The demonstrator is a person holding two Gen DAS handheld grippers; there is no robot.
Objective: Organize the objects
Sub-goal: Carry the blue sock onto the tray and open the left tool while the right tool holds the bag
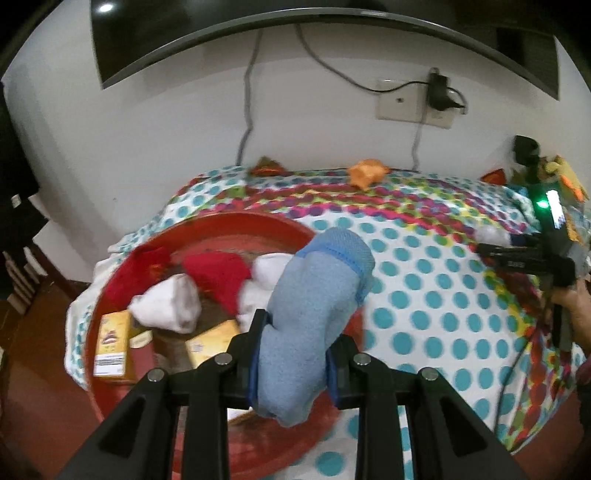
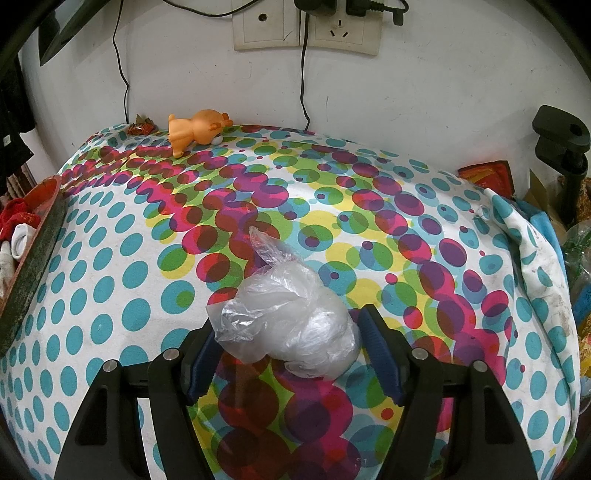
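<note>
My left gripper [image 1: 303, 328] is shut on a rolled light-blue sock [image 1: 321, 284], held up over the right edge of a red basin [image 1: 229, 229]. The basin holds red socks [image 1: 218, 275], white socks [image 1: 170, 302] and yellow boxes [image 1: 112, 345]. My right gripper [image 2: 286, 321] points down at the dotted tablecloth [image 2: 110, 280], its blue pads closed against a crumpled clear plastic bag [image 2: 295, 295] that sits low on the cloth. In the left wrist view the right gripper [image 1: 495, 243] shows at the far right with something white between its fingers.
An orange toy animal [image 2: 197, 131] lies at the table's back edge by the wall, next to a small red wrapper [image 2: 138, 128]. The basin's rim [image 2: 40, 221] is at the left edge. A black clamp stand [image 2: 561, 140] and clutter crowd the right side. Cables hang from wall sockets [image 2: 306, 26].
</note>
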